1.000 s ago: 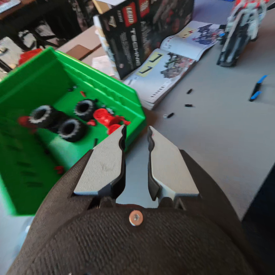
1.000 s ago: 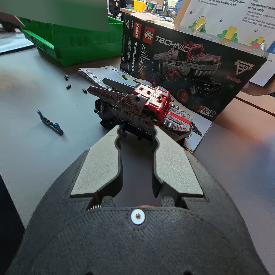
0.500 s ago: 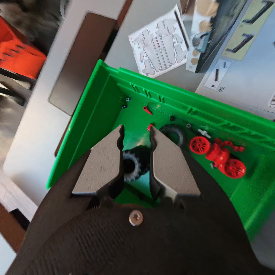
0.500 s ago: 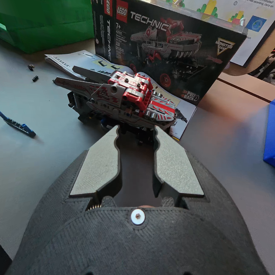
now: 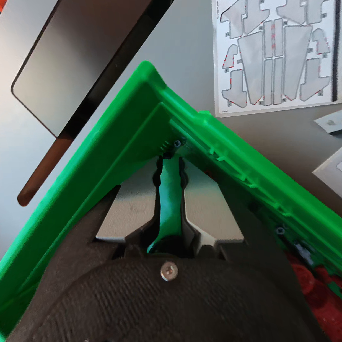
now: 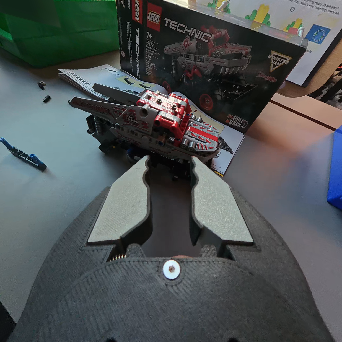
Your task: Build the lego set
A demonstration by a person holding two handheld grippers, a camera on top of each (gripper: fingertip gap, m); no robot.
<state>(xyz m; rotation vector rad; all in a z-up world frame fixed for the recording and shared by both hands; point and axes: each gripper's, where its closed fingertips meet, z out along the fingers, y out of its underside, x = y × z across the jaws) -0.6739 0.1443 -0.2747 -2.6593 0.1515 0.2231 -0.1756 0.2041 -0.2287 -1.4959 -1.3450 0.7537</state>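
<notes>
My left gripper [image 5: 170,162] is down inside the green bin [image 5: 118,140], its tips in the far corner. Its jaws stand a narrow gap apart and hold nothing. A small black piece [image 5: 167,155] lies just beyond the tips, with a small grey piece [image 5: 177,143] past it. Red wheel parts [image 5: 303,279] lie in the bin at lower right. My right gripper [image 6: 169,162] is open and empty, low over the grey table, its tips just in front of the red and grey truck model [image 6: 162,125].
A sticker sheet [image 5: 273,55] lies on the table beyond the bin. In the right wrist view, the set's box [image 6: 203,55] and open instruction booklet [image 6: 103,79] stand behind the model. A blue beam [image 6: 24,155] and small black pins [image 6: 45,98] lie to the left. A blue box [image 6: 335,175] is at right. The tips of one gripper are about 50 cm away from the tips of the other. The blue beam [image 6: 24,155] lies some 15 cm from my right tips, 45 cm from my left tips.
My left gripper has moved deeper into the bin, from over the tyres to the far corner, and its jaws have narrowed. My right gripper has edged slightly closer to the model.
</notes>
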